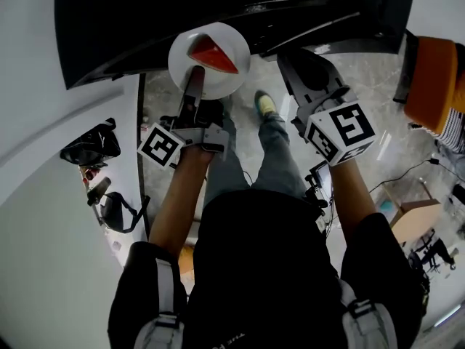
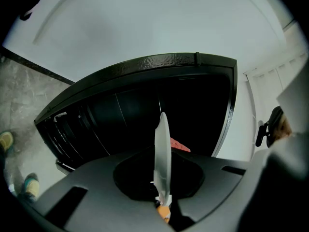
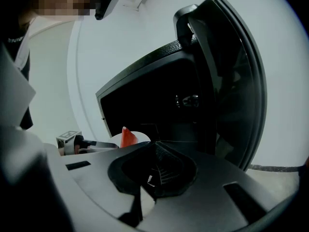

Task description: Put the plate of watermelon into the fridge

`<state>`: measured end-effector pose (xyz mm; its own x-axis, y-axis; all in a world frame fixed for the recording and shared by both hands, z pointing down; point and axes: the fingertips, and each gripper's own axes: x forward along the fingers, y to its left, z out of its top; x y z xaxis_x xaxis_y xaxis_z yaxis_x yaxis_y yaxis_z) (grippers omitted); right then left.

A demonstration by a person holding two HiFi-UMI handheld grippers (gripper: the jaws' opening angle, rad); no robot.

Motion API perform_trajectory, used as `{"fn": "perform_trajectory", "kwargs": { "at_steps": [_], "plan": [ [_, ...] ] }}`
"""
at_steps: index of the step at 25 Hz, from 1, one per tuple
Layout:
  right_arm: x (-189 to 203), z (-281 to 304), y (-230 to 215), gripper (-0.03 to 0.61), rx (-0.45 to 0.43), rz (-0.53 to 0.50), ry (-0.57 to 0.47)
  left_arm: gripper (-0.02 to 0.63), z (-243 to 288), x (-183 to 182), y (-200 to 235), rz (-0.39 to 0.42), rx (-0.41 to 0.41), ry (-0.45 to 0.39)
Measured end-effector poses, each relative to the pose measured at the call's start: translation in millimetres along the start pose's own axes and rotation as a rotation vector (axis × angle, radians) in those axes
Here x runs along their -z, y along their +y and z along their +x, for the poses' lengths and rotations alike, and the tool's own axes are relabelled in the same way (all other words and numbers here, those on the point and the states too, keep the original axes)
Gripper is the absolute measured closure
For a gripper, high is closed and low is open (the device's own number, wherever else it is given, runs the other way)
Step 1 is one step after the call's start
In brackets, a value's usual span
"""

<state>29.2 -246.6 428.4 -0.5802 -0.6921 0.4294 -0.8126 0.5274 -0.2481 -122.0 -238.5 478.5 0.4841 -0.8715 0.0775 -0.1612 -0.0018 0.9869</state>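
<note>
At the far left of the head view, dark bags [image 1: 91, 145] lie against a pale surface. To their right, the left gripper [image 1: 197, 75] reaches forward from the person's left arm with its marker cube [image 1: 160, 145] facing up. Its jaws are clamped on the near rim of the white plate [image 1: 187, 48]. The plate is carried level, resting on no shelf, with a red wedge of watermelon [image 1: 213, 54] lying on its middle. It sits right at the lower edge of the black fridge [image 1: 131, 20], which fills the top of the view. In the left gripper view, the left gripper [image 2: 162, 199] pinches the plate [image 2: 161, 153], seen edge-on. The watermelon [image 2: 179, 145] peeks out on one side, and the dark open inside of the fridge [image 2: 125, 105] is straight ahead. Just right of the plate in the head view, a shoe [image 1: 266, 105] stands on the grey stone floor [image 1: 370, 71]. Further right, the right gripper [image 1: 298, 64] is held beside the plate, apart from it. Its own view shows the right gripper [image 3: 153, 178] with its jaws together and nothing between them. There the plate [image 3: 140, 137] and watermelon [image 3: 126, 137] are at the left, before the fridge [image 3: 145, 100] opening. The open door [image 3: 236, 81] stands at the right.
</note>
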Motion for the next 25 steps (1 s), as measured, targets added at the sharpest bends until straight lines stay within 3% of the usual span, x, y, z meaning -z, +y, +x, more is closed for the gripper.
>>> {"fn": "perform_trajectory", "kwargs": {
  "at_steps": [5,11,25],
  "plan": [
    [6,6,-5,0.569,-0.062,-0.014,0.0,0.598,13,5,20,0.006,-0.018,0.002],
    [19,4,-4,0.569,-0.062,-0.021,0.001,0.598,13,7,32,-0.001,-0.014,-0.014],
    [58,16,4,0.569,-0.085,0.035,0.058,0.598,47,4,99,-0.057,-0.087,-0.058]
  ]
}}
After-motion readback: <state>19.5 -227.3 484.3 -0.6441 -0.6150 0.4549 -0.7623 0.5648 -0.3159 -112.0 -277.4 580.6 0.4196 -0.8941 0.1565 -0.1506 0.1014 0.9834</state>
